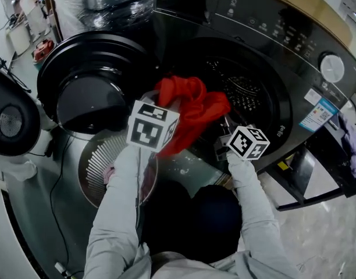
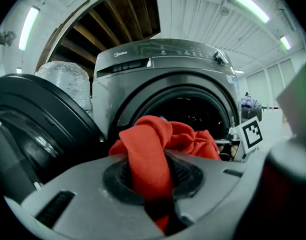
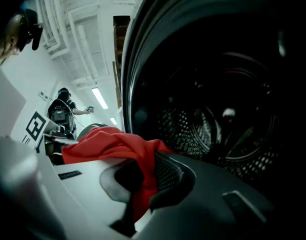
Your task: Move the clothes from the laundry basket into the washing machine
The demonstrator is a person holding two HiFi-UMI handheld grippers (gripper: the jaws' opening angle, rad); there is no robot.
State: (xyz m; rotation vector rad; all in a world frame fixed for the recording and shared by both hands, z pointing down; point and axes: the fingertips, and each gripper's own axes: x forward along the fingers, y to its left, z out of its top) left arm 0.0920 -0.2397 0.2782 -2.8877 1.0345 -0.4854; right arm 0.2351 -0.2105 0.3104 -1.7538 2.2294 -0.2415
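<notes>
washing machine (image 1: pixel 271 22) fills the upper right of the head view, a dark front-loader with its round mouth facing the person. its drum (image 3: pixel 193 129) is dark and perforated, and the right gripper view shows no clothing inside the part it takes in. the door (image 1: pixel 88 80) is swung fully out to the left, which leaves the mouth unblocked for both arms to come in together.

below the door, on the person's left, stands the laundry basket (image 1: pixel 96 161), pale and slatted, near enough that a reach down and a lift bring a piece to the mouth. a small pinkish scrap shows in it, probably another piece to move.

the red garment (image 1: pixel 192 112) is out of the basket and hangs bunched right at the lip of the mouth, between the two grippers, not yet inside the drum. it is held at two places, probably so that the cloth stays gathered and does not trail over the rim or the door seal on its way in.

the left gripper (image 2: pixel 145 184) has its jaws drawn narrow on a thick fold of the red cloth, which rises as a rope between the pads. the right gripper (image 3: pixel 140 184), nearer the drum and aimed into it, is likewise pinched tight on another fold, with the cloth draping off to its left. the step in hand looks like carrying the piece through the mouth before letting go.
</notes>
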